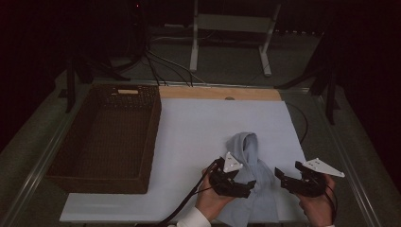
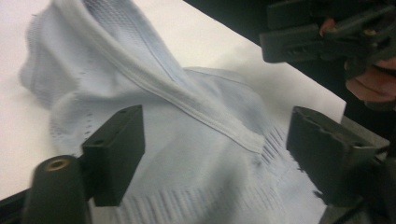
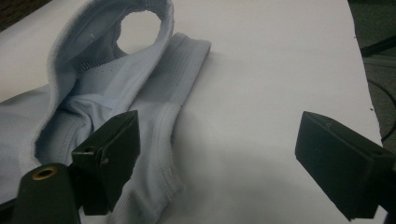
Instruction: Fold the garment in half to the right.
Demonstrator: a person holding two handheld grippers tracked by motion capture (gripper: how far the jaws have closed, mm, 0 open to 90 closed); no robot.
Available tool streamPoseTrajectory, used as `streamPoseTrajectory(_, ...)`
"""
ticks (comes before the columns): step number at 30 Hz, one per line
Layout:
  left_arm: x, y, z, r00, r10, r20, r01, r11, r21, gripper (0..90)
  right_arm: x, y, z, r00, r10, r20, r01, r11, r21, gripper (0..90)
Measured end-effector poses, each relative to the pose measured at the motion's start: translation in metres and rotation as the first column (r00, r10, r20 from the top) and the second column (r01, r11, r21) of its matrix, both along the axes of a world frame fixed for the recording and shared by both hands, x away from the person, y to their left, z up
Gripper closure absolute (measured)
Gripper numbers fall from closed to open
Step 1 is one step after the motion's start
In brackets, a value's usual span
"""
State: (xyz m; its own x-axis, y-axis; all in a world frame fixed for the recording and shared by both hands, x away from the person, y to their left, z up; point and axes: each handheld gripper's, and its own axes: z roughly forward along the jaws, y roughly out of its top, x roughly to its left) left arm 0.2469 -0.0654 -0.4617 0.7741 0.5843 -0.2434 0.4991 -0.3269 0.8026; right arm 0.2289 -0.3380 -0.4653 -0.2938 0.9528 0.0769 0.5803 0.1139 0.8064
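A pale blue knit garment [image 1: 250,177] lies crumpled on the white sheet [image 1: 198,142] that covers the bench, at the near right part of it, close to the person's edge. It is bunched, with one ribbed opening standing up toward the far side and a folded hem running across it, which suggests it needs straightening or folding before it goes anywhere.

The left gripper [image 1: 249,185] hangs over the near part of the garment with its jaws wide apart; in the left gripper view the knit lies below and between them, and the pads press on nothing. The right gripper [image 1: 280,176] is held just beside the garment's right edge, its jaws also spread and empty; in the right gripper view one jaw sits over the ribbed edge and the other over bare sheet. With one gripper on each side of the cloth, the hands seem placed to take two points of it at once, which is the sensible way to lift or spread something this limp.

A dark wicker basket [image 1: 106,137] stands on the left of the bench, well apart from the garment, and is probably where the garment will end up.

No brand, label or readable writing shows on the garment, the basket or the grippers.
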Motion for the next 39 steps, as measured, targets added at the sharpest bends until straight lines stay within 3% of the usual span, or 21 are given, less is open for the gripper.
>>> streamPoseTrajectory(6,0.002,0.009,0.002,0.9991,0.041,0.011,-0.041,0.9991,-0.013,12.5,-0.001,0.004,0.0,0.9999,0.016,-0.001,-0.016,1.0,-0.003,14.4)
streamPoseTrajectory(14,0.005,0.025,0.005,0.998,0.052,0.035,-0.051,0.9985,-0.018,1.3,-0.001,0.01,0.001,0.9994,0.034,-0.004,-0.034,0.999,0.003,15.0)
streamPoseTrajectory(23,0.006,0.053,0.003,0.9934,0.083,0.079,-0.083,0.9966,-0.005,0.3,-0.001,0.022,0.001,0.9963,0.082,-0.023,-0.082,0.996,0.021,17.3)
streamPoseTrajectory(33,0.001,0.079,-0.003,0.9896,0.111,0.091,-0.112,0.9937,0.002,0.3,0.001,0.038,0.0,0.9903,0.131,-0.046,-0.13,0.991,0.025,22.4)
streamPoseTrajectory(39,0.001,0.085,-0.001,0.9876,0.126,0.093,-0.126,0.992,-0.006,0.3,0.002,0.047,-0.001,0.9842,0.168,-0.056,-0.166,0.985,0.039,24.5)
